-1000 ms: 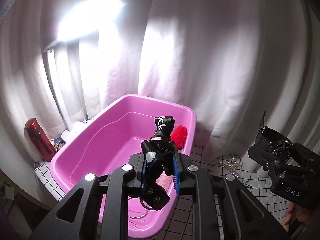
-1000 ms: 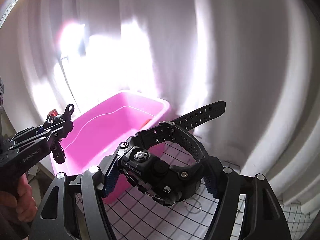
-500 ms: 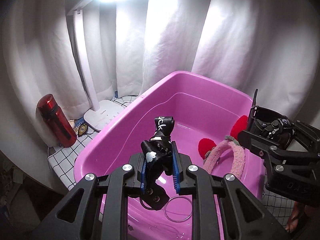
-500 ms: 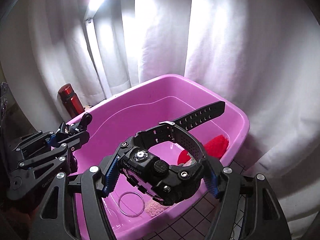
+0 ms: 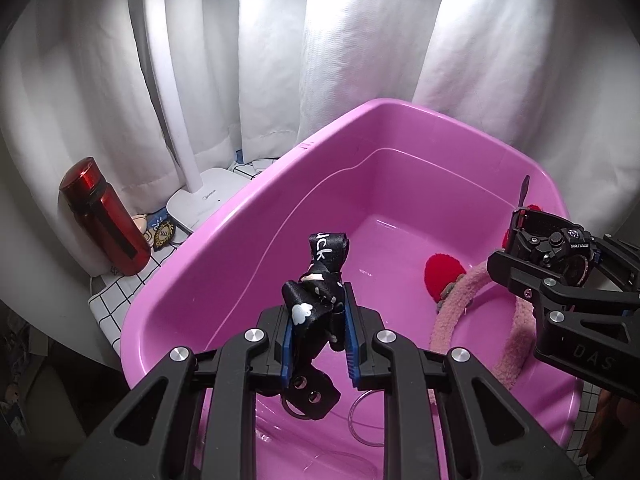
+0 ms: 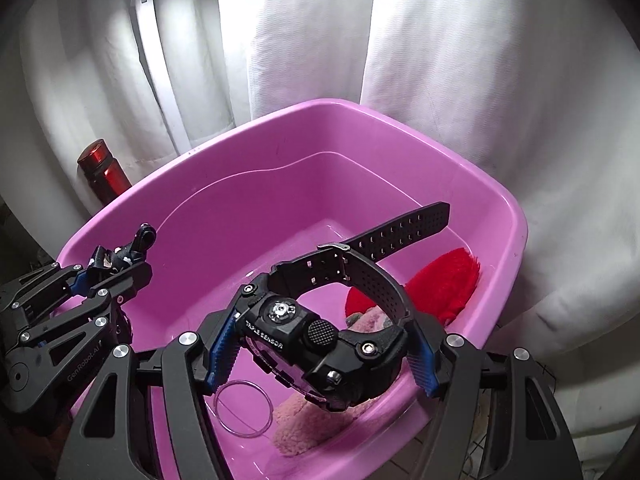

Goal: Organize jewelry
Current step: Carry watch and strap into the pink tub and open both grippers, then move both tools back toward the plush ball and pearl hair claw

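My left gripper (image 5: 318,330) is shut on a black ribbon strap (image 5: 320,284) with white print and holds it above the pink tub (image 5: 248,216). My right gripper (image 6: 320,354) is shut on a black digital watch (image 6: 320,332), strap pointing up and right, also over the tub (image 6: 516,216). In the tub lie a fluffy pink headband (image 5: 452,312) with red ears (image 5: 444,272) and a clear bangle (image 6: 242,408). The right gripper with the watch shows in the left wrist view (image 5: 548,254); the left gripper shows in the right wrist view (image 6: 112,266).
A red bottle (image 5: 104,216) stands left of the tub beside a white desk lamp base (image 5: 204,200), on a grid-patterned cloth (image 5: 116,292). White curtains (image 5: 360,40) hang close behind the tub.
Both grippers have moved forward and lower over the tub with their items still held. The tub now fills more of each view.
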Tool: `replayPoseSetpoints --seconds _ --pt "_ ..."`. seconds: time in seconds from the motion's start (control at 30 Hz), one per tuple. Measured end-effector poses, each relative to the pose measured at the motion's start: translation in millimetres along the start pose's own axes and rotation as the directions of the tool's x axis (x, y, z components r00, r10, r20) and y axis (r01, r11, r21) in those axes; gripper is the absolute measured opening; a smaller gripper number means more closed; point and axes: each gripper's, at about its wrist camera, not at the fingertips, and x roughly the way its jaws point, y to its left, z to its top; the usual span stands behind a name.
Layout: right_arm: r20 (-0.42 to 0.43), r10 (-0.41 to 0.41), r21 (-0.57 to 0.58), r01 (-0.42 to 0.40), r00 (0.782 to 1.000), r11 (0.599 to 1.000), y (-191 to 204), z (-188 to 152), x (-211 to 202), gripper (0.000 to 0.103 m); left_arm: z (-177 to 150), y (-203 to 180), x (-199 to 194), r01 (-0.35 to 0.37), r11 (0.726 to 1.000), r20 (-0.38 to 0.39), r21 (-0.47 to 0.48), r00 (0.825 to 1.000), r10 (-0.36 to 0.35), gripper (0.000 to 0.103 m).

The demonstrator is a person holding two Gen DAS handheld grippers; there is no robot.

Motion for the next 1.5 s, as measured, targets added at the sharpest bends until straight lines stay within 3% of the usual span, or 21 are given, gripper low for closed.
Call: replayPoseSetpoints --seconds 0.17,0.23,0.27,0.33,0.4,0.6,0.73,1.03,1.5 --pt "-0.027 -0.023 0.014 0.024 0.999 1.0 -4 -3 8 0.068 -2 4 2 -0.013 1.0 -0.014 -0.007 1.0 0.013 0.023" --pt "-0.026 -0.029 0.027 0.03 0.999 0.999 -6 -2 7 0.068 -2 5 0 -0.014 1.0 -0.011 -0.014 1.0 0.014 0.028" --pt "-0.022 -0.03 0.036 0.031 0.999 0.999 -8 -2 5 0.068 -2 6 -1 -0.024 1.0 -0.007 -0.016 1.0 0.024 0.034" --pt "-0.013 -0.04 0.047 0.04 0.999 0.998 -11 0 2 0.069 -2 6 -5 -0.038 0.999 0.009 -0.015 0.999 0.038 0.06" --pt "-0.01 -0.048 0.053 0.049 0.999 0.997 -14 1 -1 0.069 -1 6 -14 -0.045 0.999 0.048 -0.015 0.998 0.046 0.078" --pt "0.001 -0.054 0.064 0.054 0.999 0.996 -16 -3 -9 0.069 -2 6 -20 -0.069 0.998 0.054 -0.004 0.996 0.069 0.08" --pt "0.016 -0.05 0.062 0.049 0.999 0.997 -14 -6 -15 0.069 -5 9 -24 -0.068 0.997 0.047 -0.023 0.997 0.069 0.087" --pt "0.086 -0.024 0.08 0.017 0.996 0.997 -16 -13 -44 0.069 -10 7 -47 -0.075 0.997 0.063 -0.028 0.995 0.077 0.088" --pt "0.165 -0.036 0.15 0.011 0.986 0.989 -38 -62 -107 0.069 -18 -22 -93 -0.032 0.999 0.124 -0.02 0.992 0.035 0.096"
